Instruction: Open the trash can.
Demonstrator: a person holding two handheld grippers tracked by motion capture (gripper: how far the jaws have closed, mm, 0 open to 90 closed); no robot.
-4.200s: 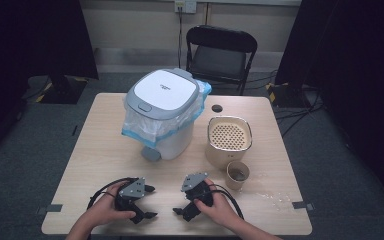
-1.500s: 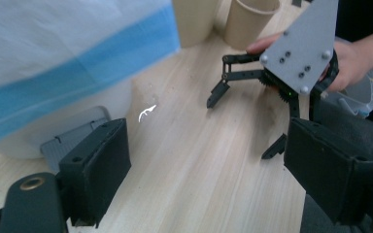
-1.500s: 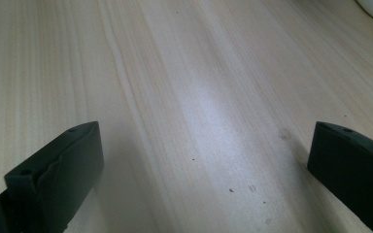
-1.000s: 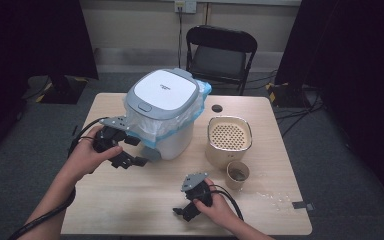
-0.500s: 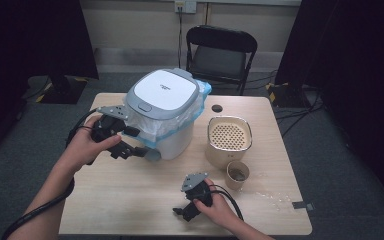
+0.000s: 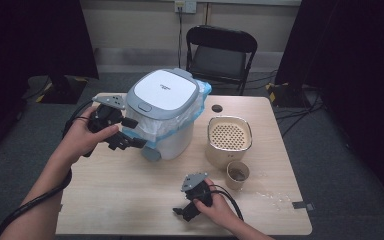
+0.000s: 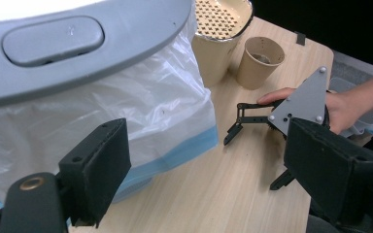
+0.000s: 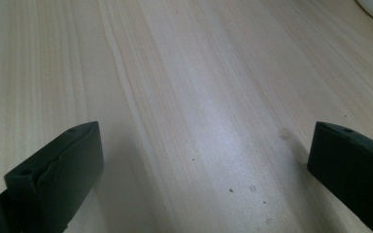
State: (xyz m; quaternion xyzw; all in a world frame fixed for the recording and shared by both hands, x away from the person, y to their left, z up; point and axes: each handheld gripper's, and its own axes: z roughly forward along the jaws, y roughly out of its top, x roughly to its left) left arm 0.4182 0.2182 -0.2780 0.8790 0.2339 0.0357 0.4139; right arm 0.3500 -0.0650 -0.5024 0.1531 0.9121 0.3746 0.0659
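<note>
Hands are entering the high view from the near edge of the tabletop [image 6: 130, 200]. The left gripper [image 6: 131, 133] is hanging above the left edge, jaws spread and pointing at the plastic liner bag [image 6: 172, 122] that is spilling out from under the grey lid [image 6: 164, 89] of the white bin [image 6: 172, 145]. The bin is standing at the middle of the far half. A cream perforated container [image 6: 229, 137] is sitting toward the right edge, with a brown paper cup [image 6: 237, 175] just beside its near side. The right gripper [image 6: 186, 210] is lying by the near edge, jaws apart, in the right hand [image 6: 220, 210]. A black folding chair [image 6: 220, 50] is standing beyond the far edge.

Looking along the left gripper view, the two black pads [image 7: 97, 170] are standing wide apart, holding nothing, just in front of the bag with its blue band, below the lid's oval latch [image 7: 52, 40]. Farther off, the right gripper [image 7: 253, 145] is resting on the wood near the cup [image 7: 260, 60] and the container [image 7: 218, 34].

Turning to the right gripper view, the pads [image 8: 58, 170] are spread widely over bare pale wood [image 8: 194, 97].
</note>
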